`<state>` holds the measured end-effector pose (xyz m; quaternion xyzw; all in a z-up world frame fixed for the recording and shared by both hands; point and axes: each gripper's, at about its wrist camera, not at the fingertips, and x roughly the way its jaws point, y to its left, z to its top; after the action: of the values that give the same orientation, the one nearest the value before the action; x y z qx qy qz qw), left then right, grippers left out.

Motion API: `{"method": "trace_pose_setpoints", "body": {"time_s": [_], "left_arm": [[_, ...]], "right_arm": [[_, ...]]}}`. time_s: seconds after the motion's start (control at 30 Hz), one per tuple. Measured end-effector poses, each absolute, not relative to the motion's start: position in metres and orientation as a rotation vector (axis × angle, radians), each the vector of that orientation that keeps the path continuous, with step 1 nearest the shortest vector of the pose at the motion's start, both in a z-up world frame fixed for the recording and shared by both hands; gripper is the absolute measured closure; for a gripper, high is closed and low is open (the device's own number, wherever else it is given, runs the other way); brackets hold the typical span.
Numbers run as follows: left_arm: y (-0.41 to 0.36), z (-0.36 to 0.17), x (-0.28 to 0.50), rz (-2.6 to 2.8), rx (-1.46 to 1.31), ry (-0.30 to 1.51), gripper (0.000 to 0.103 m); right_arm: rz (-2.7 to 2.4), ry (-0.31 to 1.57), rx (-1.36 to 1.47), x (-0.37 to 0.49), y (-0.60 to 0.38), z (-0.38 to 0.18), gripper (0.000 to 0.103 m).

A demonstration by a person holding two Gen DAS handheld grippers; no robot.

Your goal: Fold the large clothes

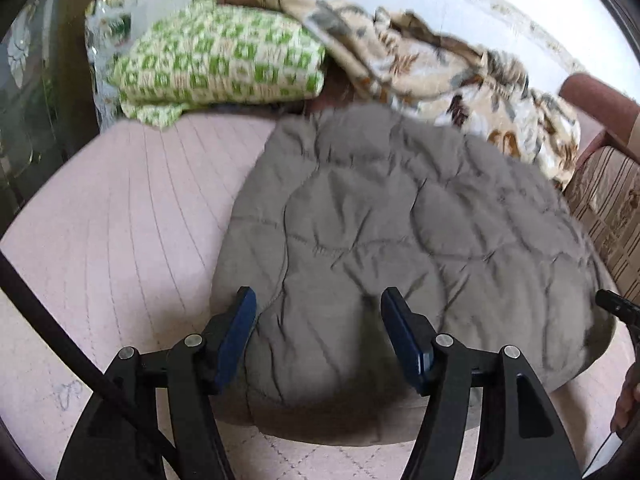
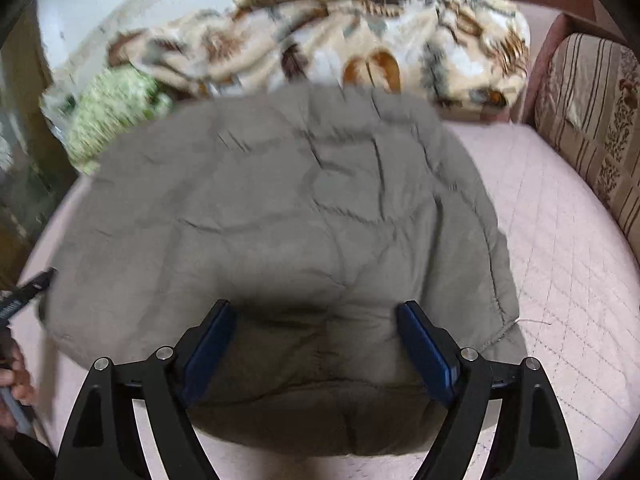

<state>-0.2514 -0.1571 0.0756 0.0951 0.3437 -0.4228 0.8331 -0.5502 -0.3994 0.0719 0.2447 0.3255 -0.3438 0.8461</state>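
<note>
Lying folded on the pink quilted bed cover (image 1: 120, 216), the grey padded jacket (image 1: 384, 232) sits directly ahead of and under both tools, its long axis running from the near edge toward the far wall. The left gripper (image 1: 318, 336) hovers over the jacket's near-left corner, jaws spread with nothing pinched; its left pad sits about at the garment's left edge. The right gripper (image 2: 316, 344) hangs over the near hem, a little right of centre, jaws likewise parted and empty, fabric showing between them but not pressed. Judging by this, both hands are about equally near the hem, so the next fold would likely lift the near edge away toward the far side. Beyond the jacket's far end lie a patterned beige blanket (image 2: 320, 36) and, to the far left, a folded green-and-white knit (image 1: 220, 60). A striped cushion (image 2: 592, 120) stands at the right. No container is visible in either view.
</note>
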Motion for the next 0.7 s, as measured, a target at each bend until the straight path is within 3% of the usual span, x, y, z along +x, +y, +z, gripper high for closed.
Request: {"method": "trace_pose_setpoints", "body": {"time_s": [0.17,0.47,0.7], "left_arm": [[-0.169,0.090,-0.250,-0.878,0.160,0.680,0.038],[-0.225,0.084,-0.269,-0.926,0.257,0.672,0.038],[-0.241,0.066,-0.271,-0.911,0.320,0.695,0.038]], "right_arm": [[-0.701,0.538,0.464,-0.550,-0.384,0.104,0.015],[-0.643,0.612,0.426,-0.460,-0.384,0.090,0.015],[-0.657,0.689,0.404,-0.442,-0.386,0.065,0.013]]}}
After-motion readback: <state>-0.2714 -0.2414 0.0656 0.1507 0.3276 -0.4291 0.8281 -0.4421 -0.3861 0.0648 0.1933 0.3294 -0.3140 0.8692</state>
